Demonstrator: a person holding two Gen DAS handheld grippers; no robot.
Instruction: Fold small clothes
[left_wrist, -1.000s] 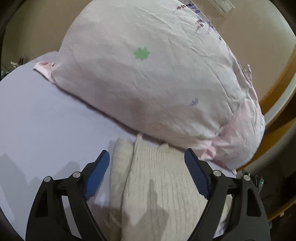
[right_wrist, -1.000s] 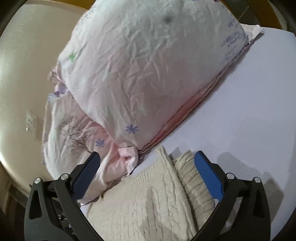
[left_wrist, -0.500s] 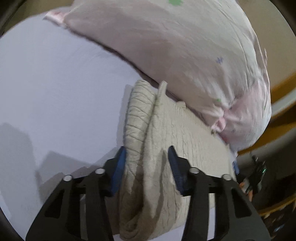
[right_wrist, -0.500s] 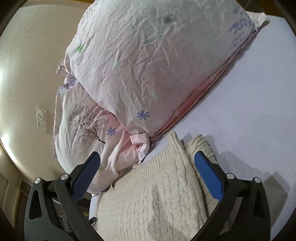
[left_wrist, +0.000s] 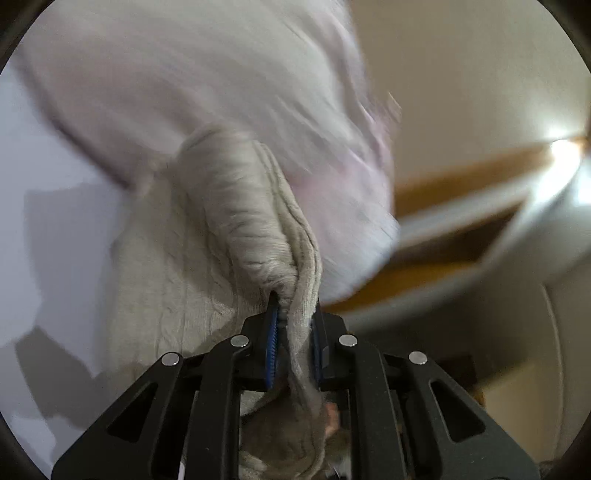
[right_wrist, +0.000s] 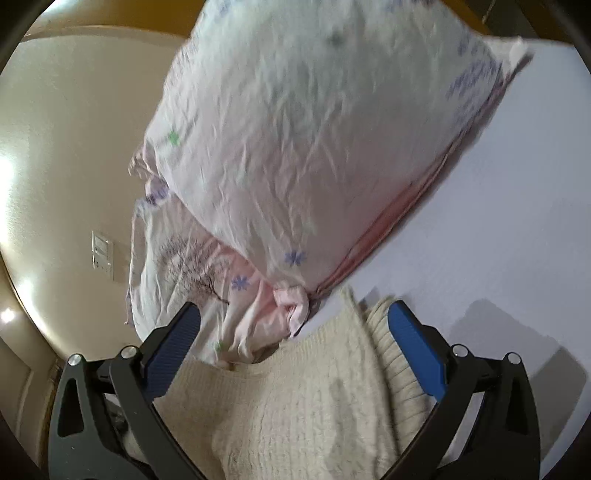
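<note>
A cream cable-knit sweater (left_wrist: 177, 266) lies folded on the pale lilac bed sheet (left_wrist: 44, 155), close to the pillows. My left gripper (left_wrist: 293, 325) is shut on a bunched fold of the sweater's edge and holds it raised; the view is blurred by motion. In the right wrist view the same sweater (right_wrist: 306, 402) lies between and below the blue pads of my right gripper (right_wrist: 291, 339), which is open and hovers over it. The ribbed hem (right_wrist: 395, 354) sits by the right pad.
A large pink floral pillow (right_wrist: 314, 140) rests on a second pillow (right_wrist: 192, 266) just beyond the sweater. Behind are the beige padded headboard (right_wrist: 74, 147) and a wooden bed frame (left_wrist: 461, 206). The sheet (right_wrist: 517, 206) stretches to the right.
My left gripper has closed on the sweater's edge and lifted it, swinging the view toward the bed's side. My right gripper has stayed open and moved slightly closer over the sweater.
</note>
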